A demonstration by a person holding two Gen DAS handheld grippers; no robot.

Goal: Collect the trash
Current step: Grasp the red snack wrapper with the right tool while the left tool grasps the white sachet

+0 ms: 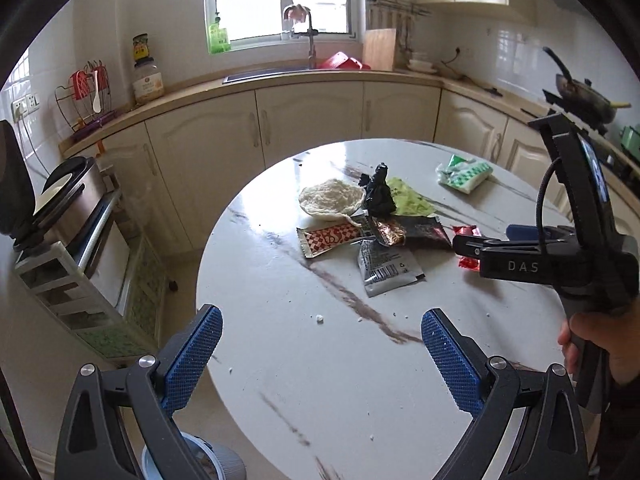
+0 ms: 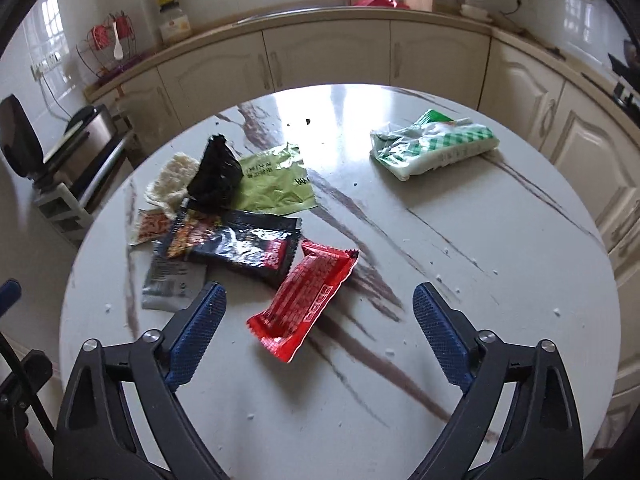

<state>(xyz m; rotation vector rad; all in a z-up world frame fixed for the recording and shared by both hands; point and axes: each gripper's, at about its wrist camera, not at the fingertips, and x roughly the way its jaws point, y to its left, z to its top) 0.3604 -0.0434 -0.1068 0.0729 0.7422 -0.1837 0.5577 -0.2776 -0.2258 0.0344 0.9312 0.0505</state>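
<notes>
A pile of trash lies on the round marble table (image 2: 460,264): a red wrapper (image 2: 304,300), a black wrapper (image 2: 248,248), a grey sachet (image 2: 172,280), a green wrapper (image 2: 276,184), a crumpled black bag (image 2: 216,176), a pale noodle cake (image 2: 172,184) and a red-and-white sachet (image 1: 330,240). A green checked pack (image 2: 432,144) lies apart at the far right. My right gripper (image 2: 320,316) hangs open just above the red wrapper, pads clear of it. My left gripper (image 1: 320,344) is open over the bare near-left part of the table (image 1: 280,380), holding nothing.
A grey ribbed bin (image 1: 218,464) stands on the floor under the left gripper, beside the table's edge. A hand (image 1: 600,344) holds the right gripper (image 1: 484,238) at the right. Cream cabinets (image 1: 308,120), a sink counter and a low shelf (image 1: 80,272) with an appliance ring the table.
</notes>
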